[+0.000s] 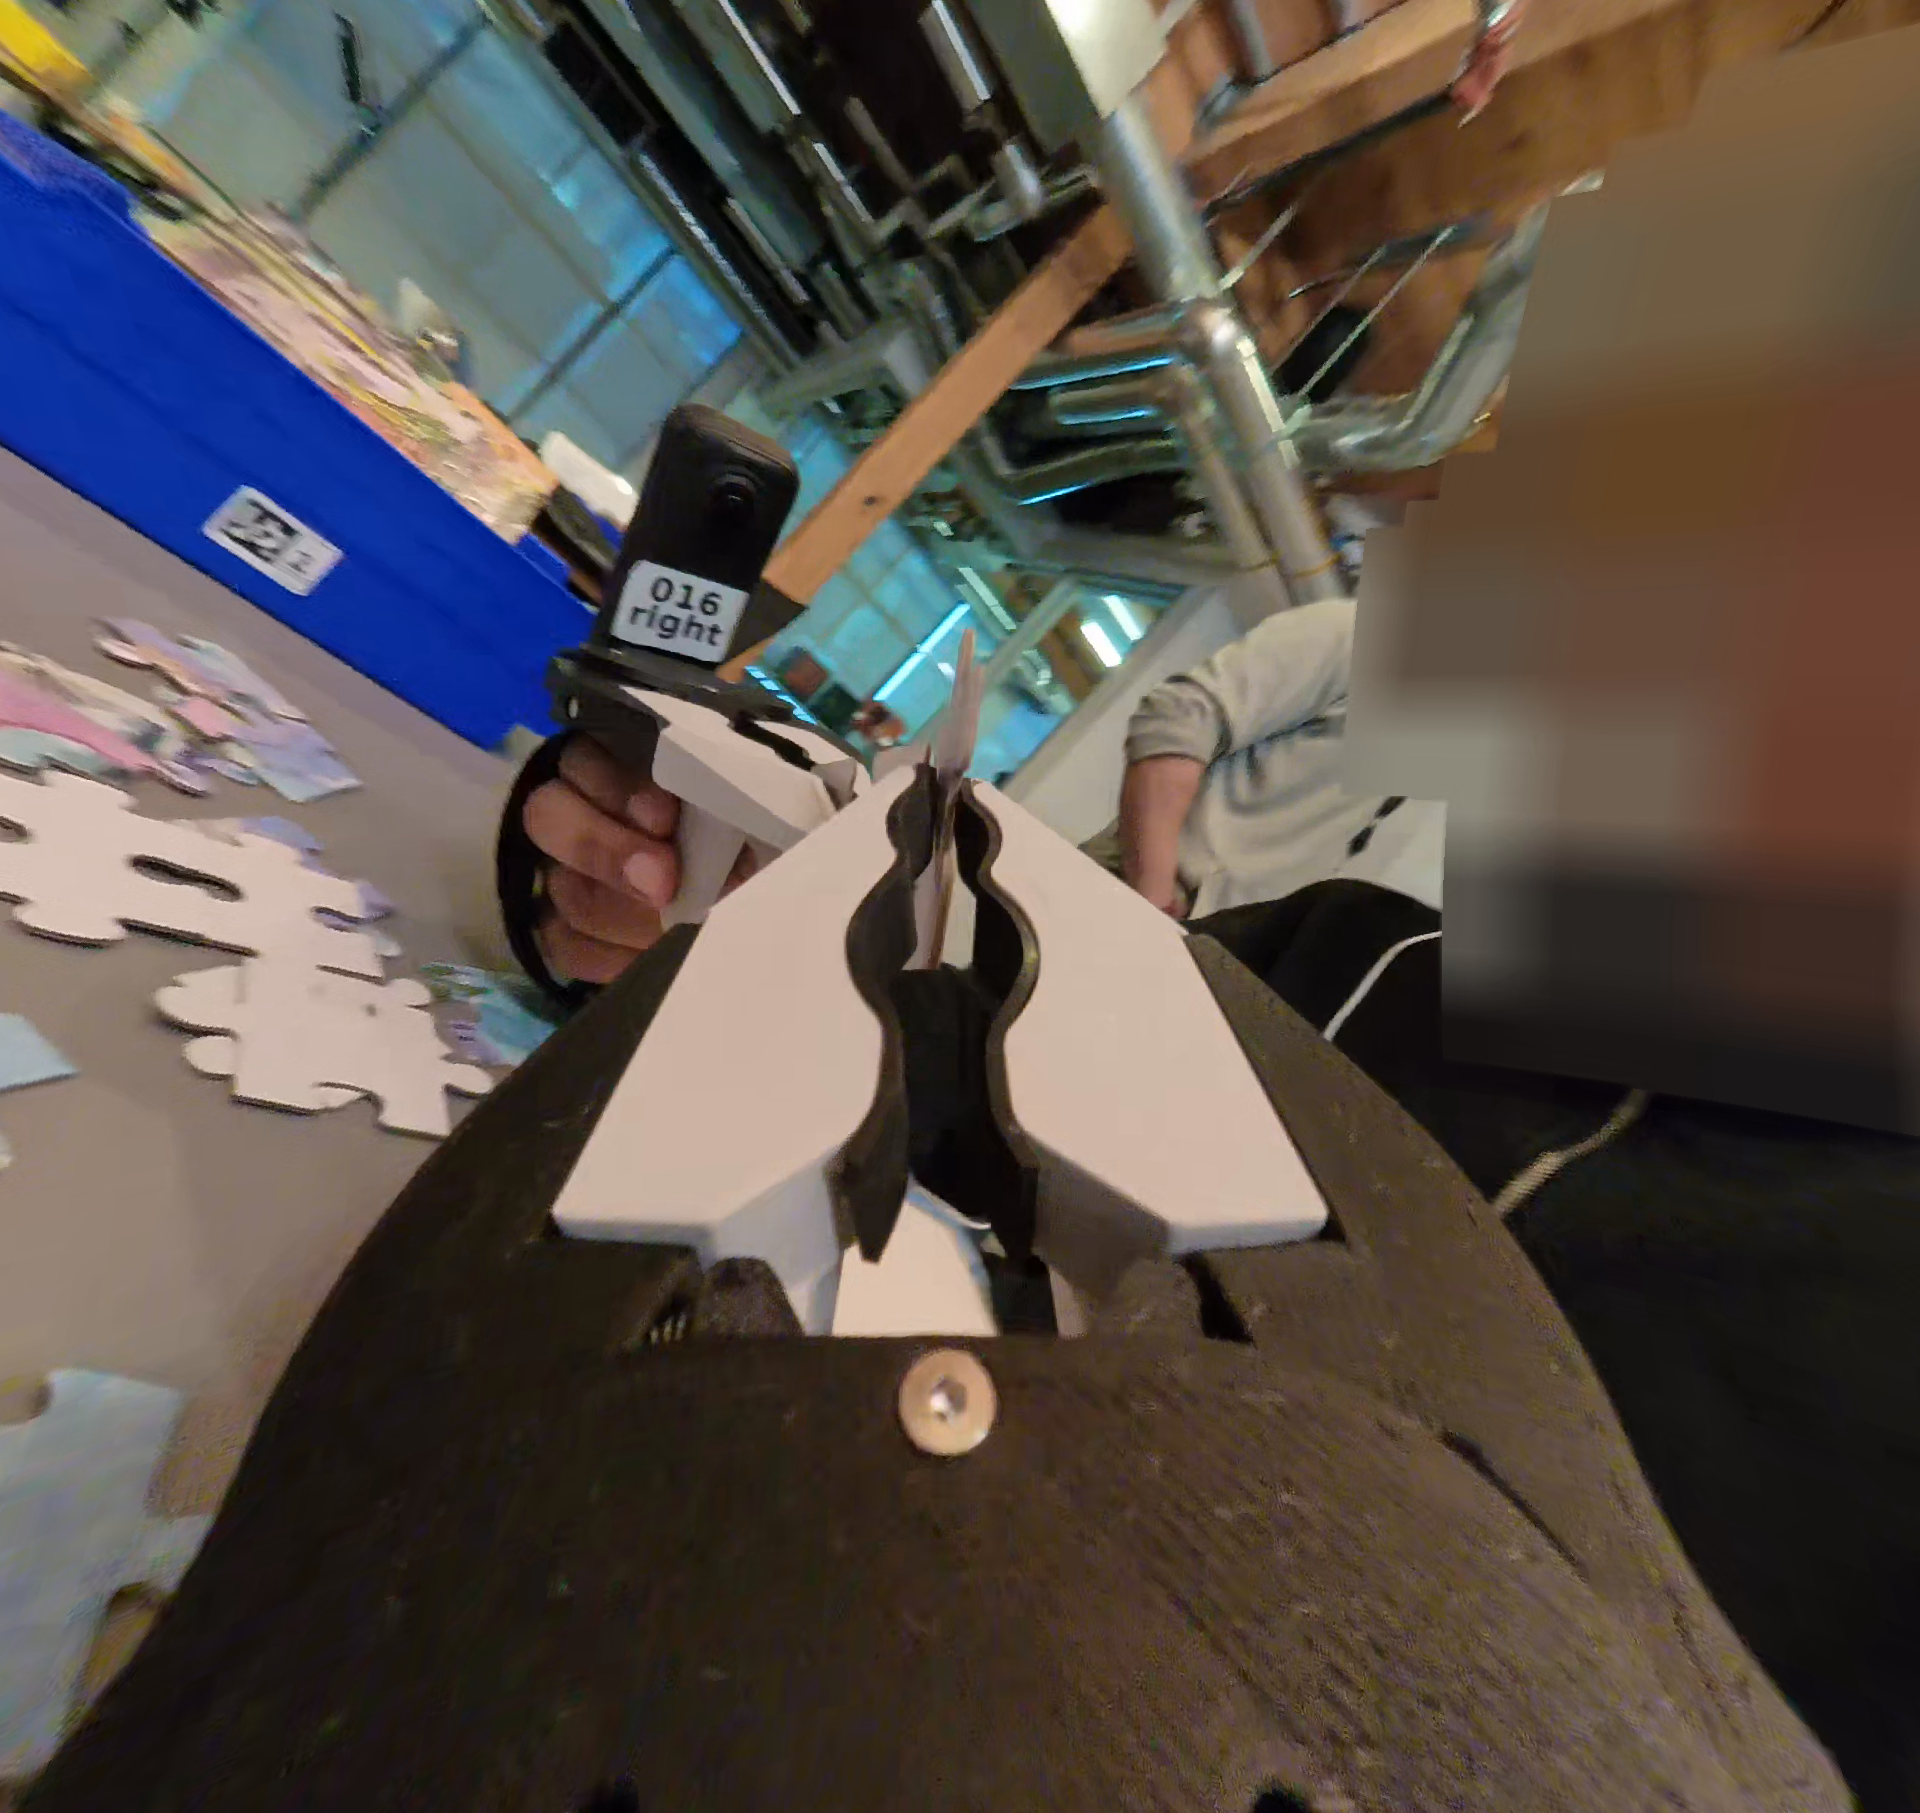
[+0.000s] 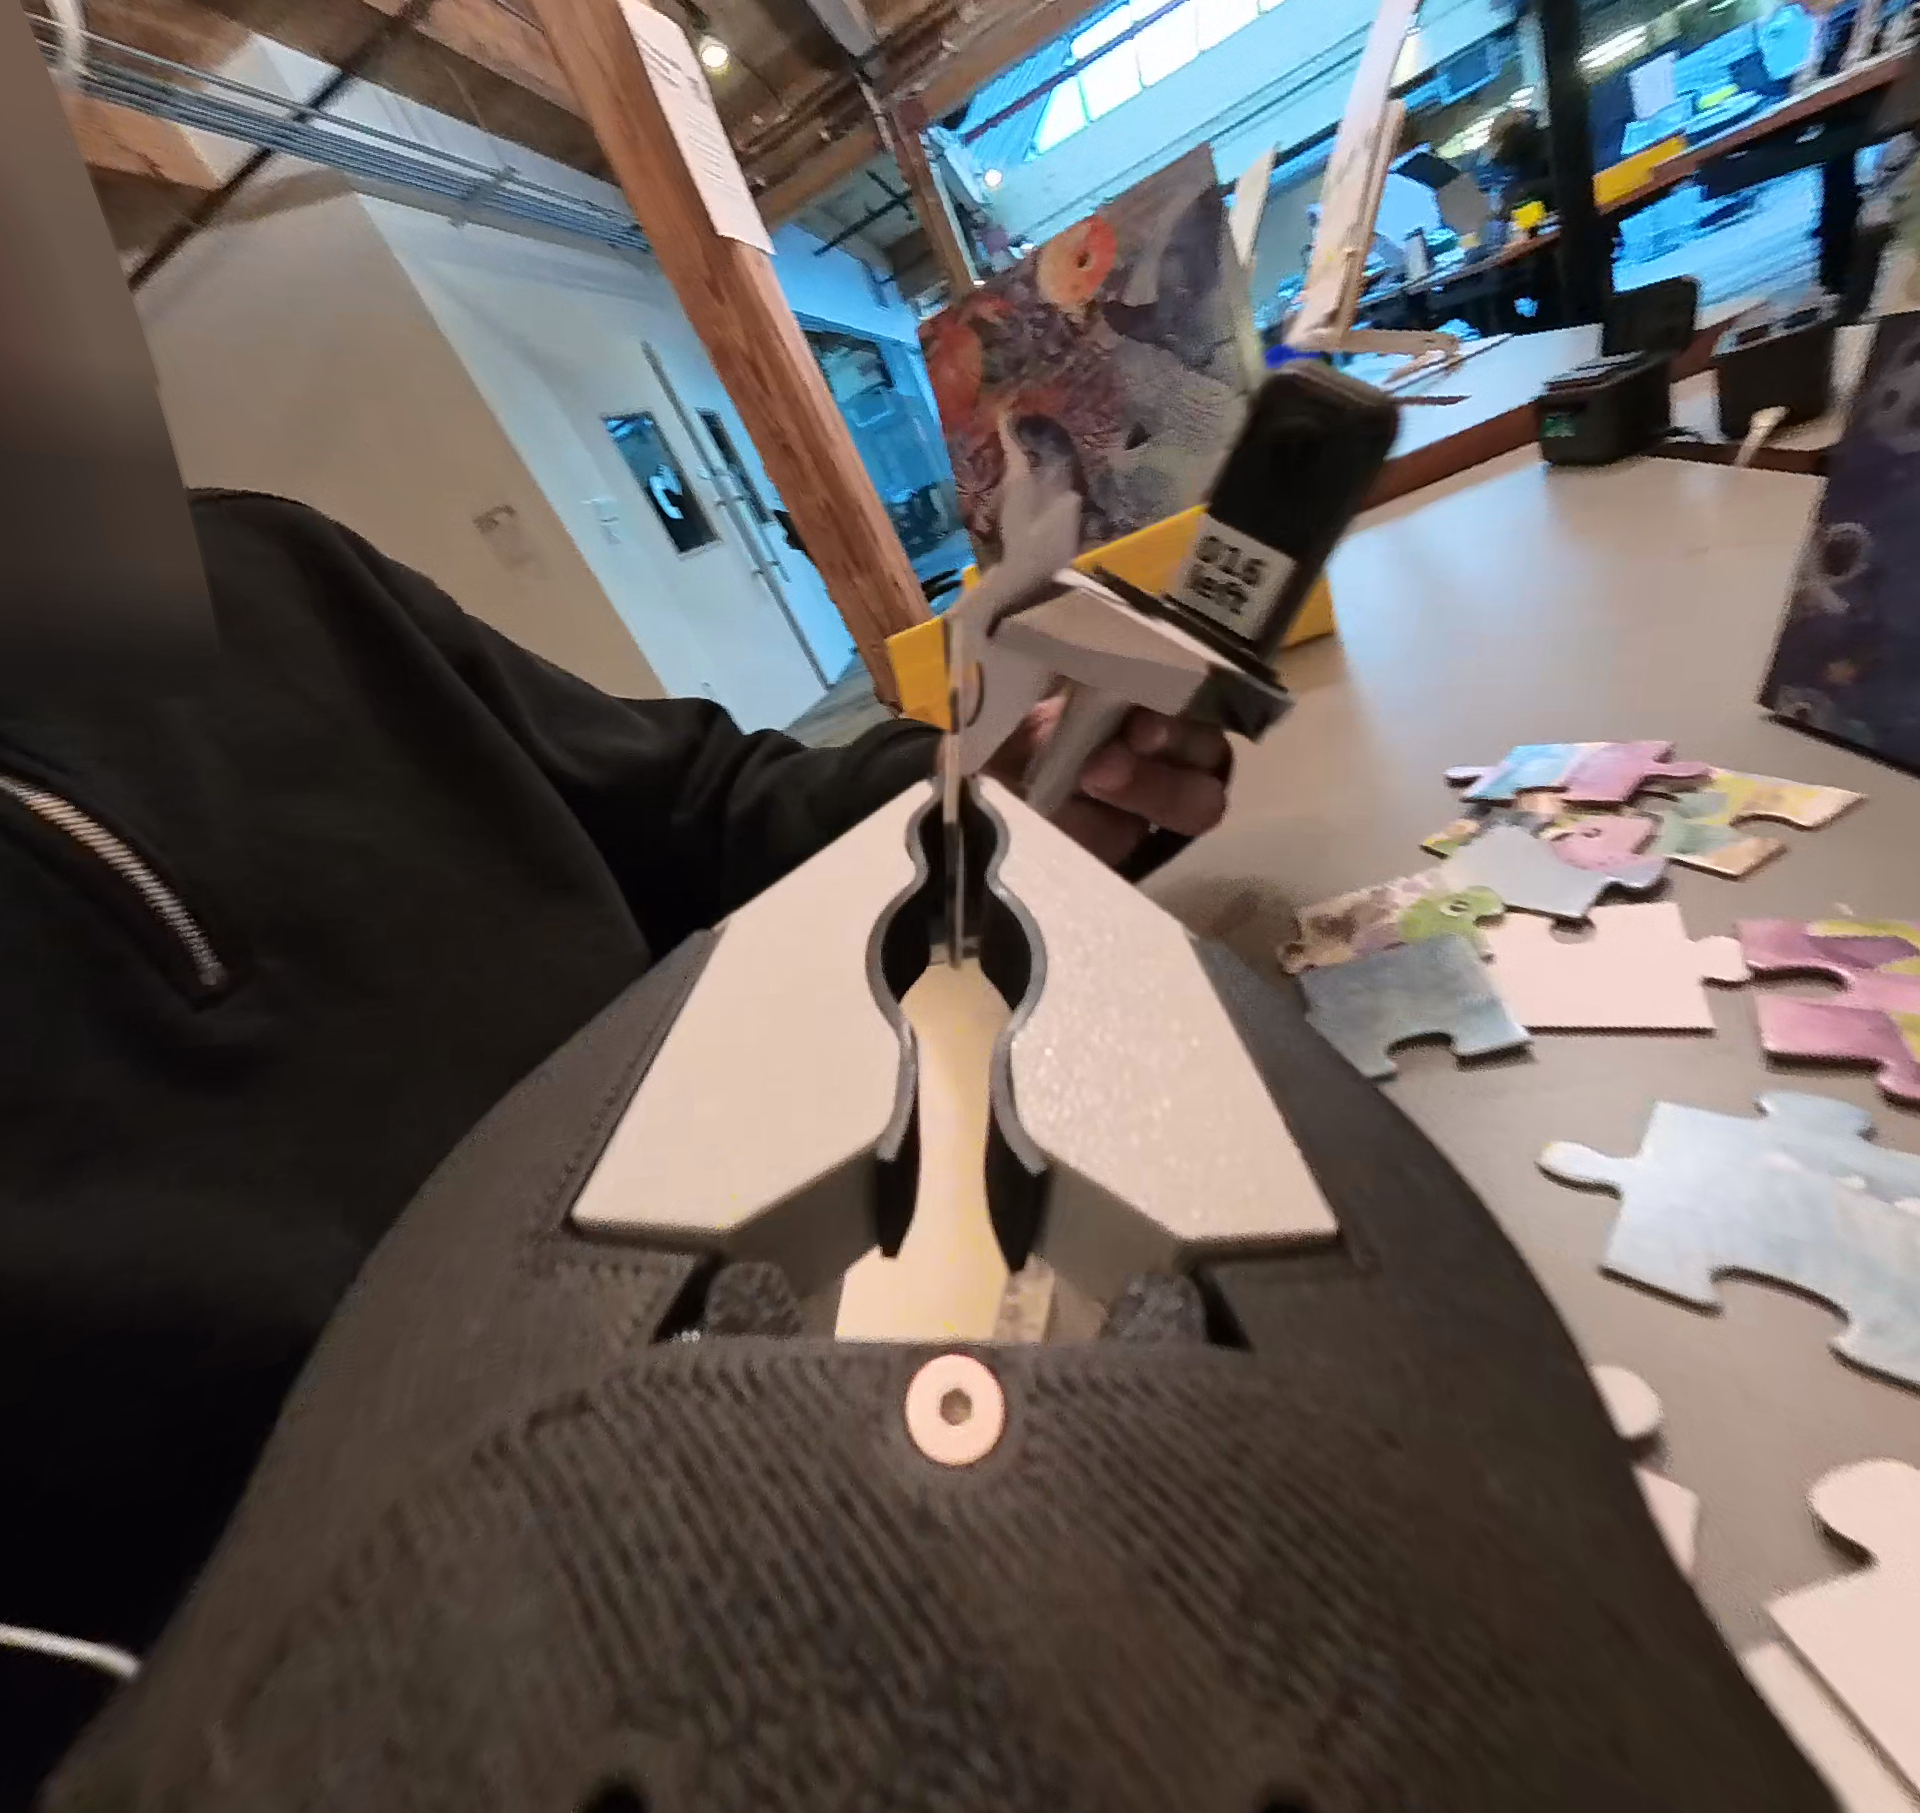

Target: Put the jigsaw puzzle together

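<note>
My left claw (image 1: pixel 940 807) is clenched on a thin puzzle piece (image 1: pixel 951 776) held edge-on, its top sticking up past the fingertips, raised clear of the worktop (image 1: pixel 135 1192). My right claw (image 2: pixel 961 807) is likewise clamped on the edge of a puzzle piece standing upright between its fingers; both claws meet tip to tip in the air, and it looks like the same piece in both, though I cannot tell for sure. In the left wrist view my right hand (image 1: pixel 597 859) grips the other tool's handle just beyond my fingers. Lower down on the grey worktop lie loose jigsaw pieces: white-backed, face-down ones (image 1: pixel 312 1036) nearest, then pastel pink and blue face-up pieces (image 1: pixel 177 714) farther out. In the right wrist view, blue and purple pieces (image 2: pixel 1558 859) are scattered along the near part of the worktop. Beyond them sits a blue bin (image 1: pixel 208 413) at the far edge, and a yellow tray (image 2: pixel 1143 568) with a colourful picture board (image 2: pixel 1091 381) propped in it.
</note>
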